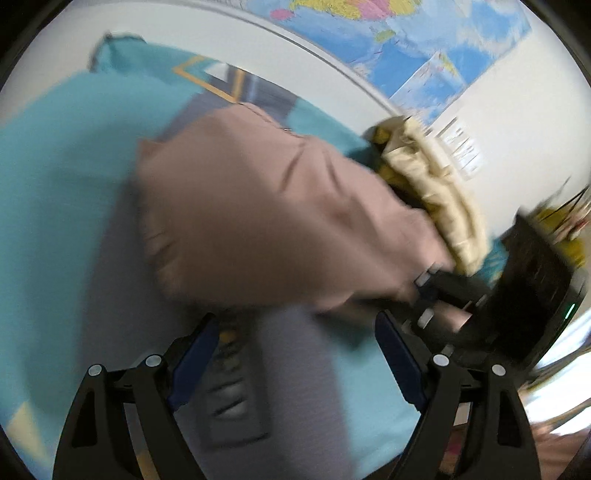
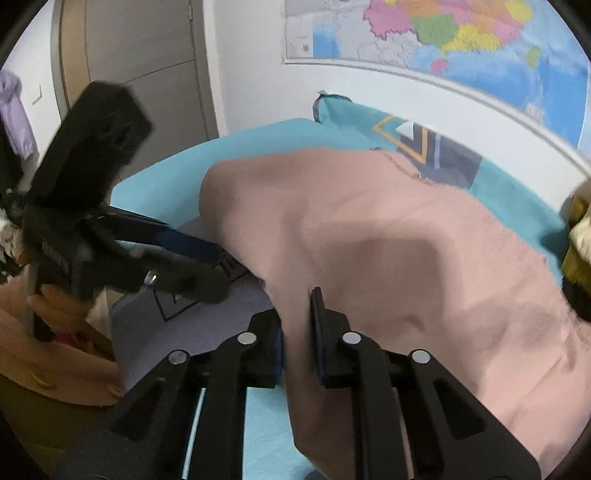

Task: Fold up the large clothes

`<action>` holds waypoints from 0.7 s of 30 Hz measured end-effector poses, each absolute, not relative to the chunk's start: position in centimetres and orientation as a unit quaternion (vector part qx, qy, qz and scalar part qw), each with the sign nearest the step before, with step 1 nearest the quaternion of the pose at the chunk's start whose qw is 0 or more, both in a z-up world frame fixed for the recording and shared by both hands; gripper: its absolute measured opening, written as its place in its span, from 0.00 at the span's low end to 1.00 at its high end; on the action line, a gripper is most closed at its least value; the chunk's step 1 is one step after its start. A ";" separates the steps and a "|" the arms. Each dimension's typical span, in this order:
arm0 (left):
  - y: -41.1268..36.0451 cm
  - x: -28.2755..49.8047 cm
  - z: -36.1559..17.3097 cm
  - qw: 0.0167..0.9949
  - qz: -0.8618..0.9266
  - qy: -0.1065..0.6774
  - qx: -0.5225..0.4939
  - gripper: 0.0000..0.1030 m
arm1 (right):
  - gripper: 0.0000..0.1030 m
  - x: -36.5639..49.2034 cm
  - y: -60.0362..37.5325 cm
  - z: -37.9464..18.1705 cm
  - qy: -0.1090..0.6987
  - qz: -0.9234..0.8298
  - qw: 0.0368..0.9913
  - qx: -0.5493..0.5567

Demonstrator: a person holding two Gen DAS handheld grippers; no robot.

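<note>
Right wrist view: right tongs (image 2: 297, 325) clamp the pink garment (image 2: 406, 258); left tongs (image 1: 295, 332) gape apart.

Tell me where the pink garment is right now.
The pink garment lies bunched on the teal bedspread below the wall map; the right gripper pinches its near edge, and the open left gripper sits at its left.

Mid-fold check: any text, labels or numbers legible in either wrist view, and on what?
None can be read.
Wall map: place names too small.
White sheet on the wall: dark print, blurred.
Left gripper body: pale embossed strip, unreadable.
Pink garment: no print visible.
</note>
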State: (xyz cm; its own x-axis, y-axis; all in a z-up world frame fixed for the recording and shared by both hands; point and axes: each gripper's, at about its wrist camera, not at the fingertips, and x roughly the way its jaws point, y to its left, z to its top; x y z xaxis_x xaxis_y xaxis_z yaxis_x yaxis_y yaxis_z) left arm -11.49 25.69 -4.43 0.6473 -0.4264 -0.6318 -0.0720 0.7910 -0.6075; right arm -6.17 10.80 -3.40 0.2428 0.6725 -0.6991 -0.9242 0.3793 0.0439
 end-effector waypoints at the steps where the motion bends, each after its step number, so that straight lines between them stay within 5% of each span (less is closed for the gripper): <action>1: 25.8 -10.8 -4.7 0.848 -0.106 0.405 -0.324 0.81 | 0.19 -6.2 10.7 -3.6 0.332 0.524 0.762 -0.186; 6: 26.2 -8.0 -5.3 0.839 -0.107 0.384 -0.369 0.83 | 0.35 -6.3 6.3 -2.6 0.370 0.535 0.755 -0.084; 8: 26.2 -7.0 -5.2 0.840 -0.105 0.381 -0.372 0.83 | 0.50 -6.4 2.5 -2.4 0.393 0.539 0.745 -0.016; 15: 26.8 -5.3 -5.5 0.846 -0.082 0.397 -0.346 0.49 | 0.68 -5.6 -11.7 -5.5 0.472 0.400 0.761 0.194; 21: 26.0 -5.0 -5.3 0.855 -0.070 0.402 -0.320 0.58 | 0.75 -4.0 -14.3 -6.0 0.453 0.308 0.798 0.252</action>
State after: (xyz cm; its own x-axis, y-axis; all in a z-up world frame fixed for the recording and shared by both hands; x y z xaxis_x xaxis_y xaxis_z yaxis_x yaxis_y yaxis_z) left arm -4.99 25.97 -5.26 0.6668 -0.3779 -0.6423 -0.1370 0.7851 -0.6041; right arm -4.03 -14.29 -6.00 0.3995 0.7201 -0.5673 -0.2634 0.6829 0.6813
